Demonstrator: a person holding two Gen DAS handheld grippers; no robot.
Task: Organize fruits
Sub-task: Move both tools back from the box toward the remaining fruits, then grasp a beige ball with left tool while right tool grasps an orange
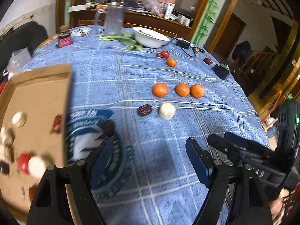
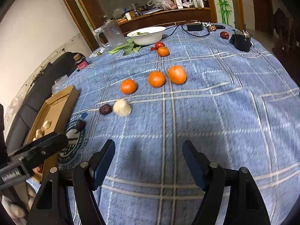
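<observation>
Left wrist view: the cardboard box (image 1: 37, 101) is cut off at the left edge and blurred, so the pale and red fruits inside it are hard to name. The left gripper (image 1: 148, 153) stands wide, with only blue plaid tablecloth (image 1: 168, 168) between its fingers. 3 mandarins (image 1: 160, 89) sit in a row mid-table, with a dark date (image 1: 144, 110) and a pale round fruit (image 1: 167, 110) just in front. A tomato (image 1: 165, 54) lies near the white bowl (image 1: 151, 37). The right gripper (image 1: 230, 142) enters from the right.

Right wrist view: the right gripper (image 2: 148, 153) is spread wide and empty above the cloth. The box (image 2: 56, 108) is partly hidden behind the left gripper (image 2: 46, 146). The mandarins (image 2: 156, 78) lie well ahead.
</observation>
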